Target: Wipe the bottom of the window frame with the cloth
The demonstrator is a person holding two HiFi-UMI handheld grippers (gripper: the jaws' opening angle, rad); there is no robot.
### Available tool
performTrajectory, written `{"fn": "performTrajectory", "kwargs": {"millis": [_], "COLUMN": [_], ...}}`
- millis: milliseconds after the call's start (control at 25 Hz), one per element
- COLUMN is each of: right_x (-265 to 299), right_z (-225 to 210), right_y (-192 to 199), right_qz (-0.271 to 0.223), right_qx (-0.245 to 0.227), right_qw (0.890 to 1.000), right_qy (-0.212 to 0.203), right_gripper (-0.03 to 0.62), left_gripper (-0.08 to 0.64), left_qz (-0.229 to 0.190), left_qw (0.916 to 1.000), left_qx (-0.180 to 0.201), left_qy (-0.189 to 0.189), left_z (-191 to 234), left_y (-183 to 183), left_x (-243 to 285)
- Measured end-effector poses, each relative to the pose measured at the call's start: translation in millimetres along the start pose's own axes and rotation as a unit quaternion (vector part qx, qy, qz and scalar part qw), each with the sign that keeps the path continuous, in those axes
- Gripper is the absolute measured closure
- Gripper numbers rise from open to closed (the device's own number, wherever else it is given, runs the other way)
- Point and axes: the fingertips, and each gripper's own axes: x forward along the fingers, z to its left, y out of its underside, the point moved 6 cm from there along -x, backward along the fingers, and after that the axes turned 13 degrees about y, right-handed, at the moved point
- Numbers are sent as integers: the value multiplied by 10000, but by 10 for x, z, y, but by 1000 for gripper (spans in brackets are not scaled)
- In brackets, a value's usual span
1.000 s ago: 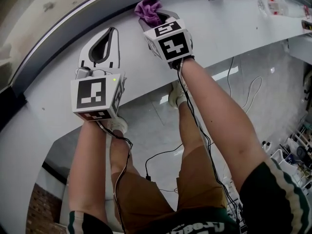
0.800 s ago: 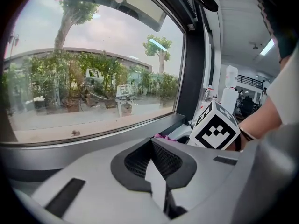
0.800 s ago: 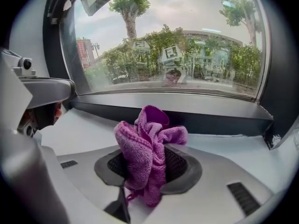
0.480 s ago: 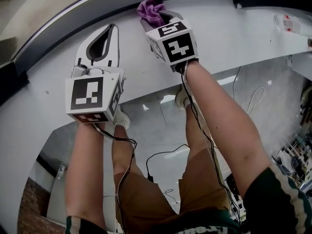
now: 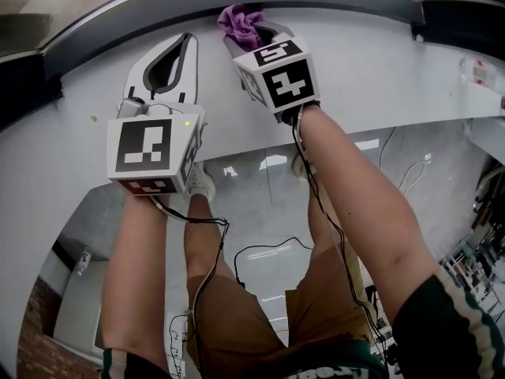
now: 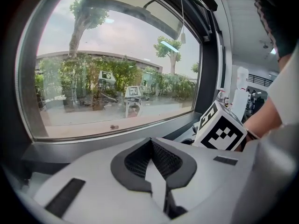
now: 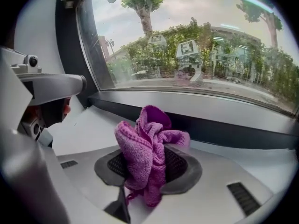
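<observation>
A purple cloth [image 5: 240,22] is bunched up in my right gripper [image 5: 251,31], which is shut on it. The cloth's free end pokes out past the jaw tips, close against the dark bottom rail of the window frame [image 5: 158,8]. In the right gripper view the cloth [image 7: 145,141] stands up from that gripper [image 7: 150,158], just short of the frame's dark strip [image 7: 224,130]. My left gripper [image 5: 185,44] rests over the white sill [image 5: 379,61], left of the right one. Its jaws are shut with nothing in them [image 6: 150,146], and they face the grey frame rail [image 6: 93,141].
A plastic bottle [image 5: 478,71] lies on the sill at far right. A dark upright frame post [image 5: 461,13] meets the sill there. Below the sill are the person's legs, cables on the floor [image 5: 260,251], and shelves [image 5: 481,235] at right.
Both grippers have shifted left along the sill, farther from the bottle at right. The cloth stays pinched in the right gripper, still at the frame's rail.
</observation>
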Motion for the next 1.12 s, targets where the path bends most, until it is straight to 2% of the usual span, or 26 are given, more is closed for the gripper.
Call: {"fn": "performTrajectory", "kwargs": {"millis": [480, 1120], "right_x": [254, 541], "right_z": [1007, 2378], "right_y": [-295, -639], "right_qz": [16, -34], "right_qx": [-515, -948], "right_qw": [9978, 9886], "right_qy": [-422, -1170], "right_gripper": [425, 426], "left_gripper": [560, 560], "left_qz": [-94, -234], "left_qw": [9984, 9905], "left_qx": [-256, -569], "left_qy": [-498, -1229], "left_z": [612, 1224], "left_y": [248, 579], "left_x": [-721, -1664]}}
